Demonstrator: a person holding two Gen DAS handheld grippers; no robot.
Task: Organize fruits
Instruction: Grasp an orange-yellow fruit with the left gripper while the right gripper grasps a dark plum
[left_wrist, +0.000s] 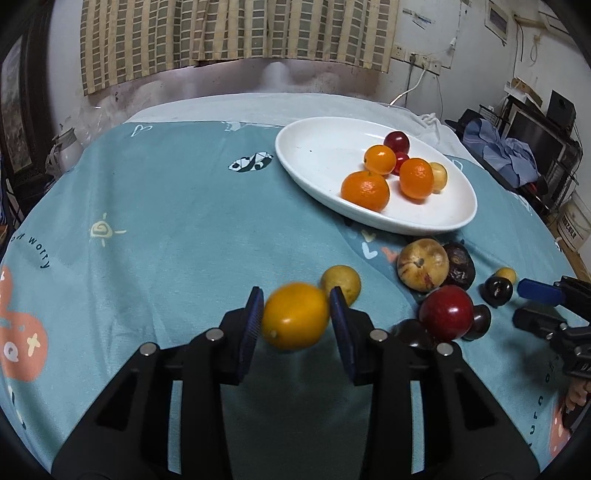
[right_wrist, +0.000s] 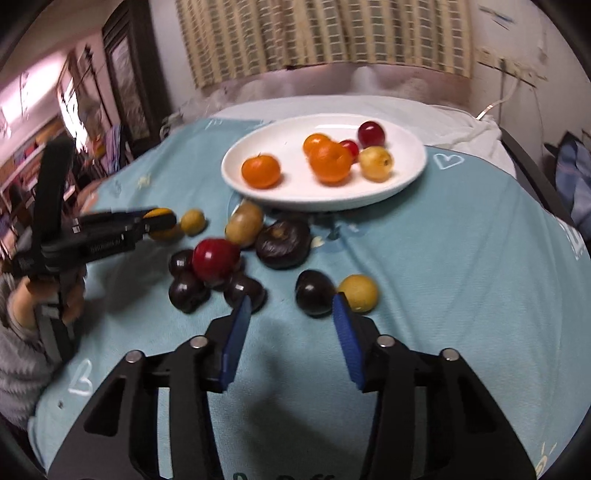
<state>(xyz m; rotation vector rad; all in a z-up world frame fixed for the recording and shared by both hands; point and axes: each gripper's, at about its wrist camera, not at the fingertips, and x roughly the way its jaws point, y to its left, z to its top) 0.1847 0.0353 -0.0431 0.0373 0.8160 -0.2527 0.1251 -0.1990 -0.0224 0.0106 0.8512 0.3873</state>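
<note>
My left gripper (left_wrist: 295, 292) is shut on a yellow-orange fruit (left_wrist: 295, 317), lifted just above the teal cloth; the right wrist view shows the same gripper (right_wrist: 168, 221) at far left, holding that fruit (right_wrist: 162, 233). My right gripper (right_wrist: 291, 308) is open and low over the cloth, with a dark plum (right_wrist: 314, 293) just ahead of its tips and a yellow fruit (right_wrist: 358, 291) beside its right finger. A white oval plate (left_wrist: 306, 162) (right_wrist: 332, 201) at the back holds three oranges, two red fruits and a yellow one.
Loose fruit lies in front of the plate: a red plum (right_wrist: 216, 258), several dark plums (right_wrist: 186, 291), a dark round fruit (right_wrist: 282, 243), a tan one (right_wrist: 243, 223) and a small yellow one (right_wrist: 192, 221). A person's sleeve is at the left edge.
</note>
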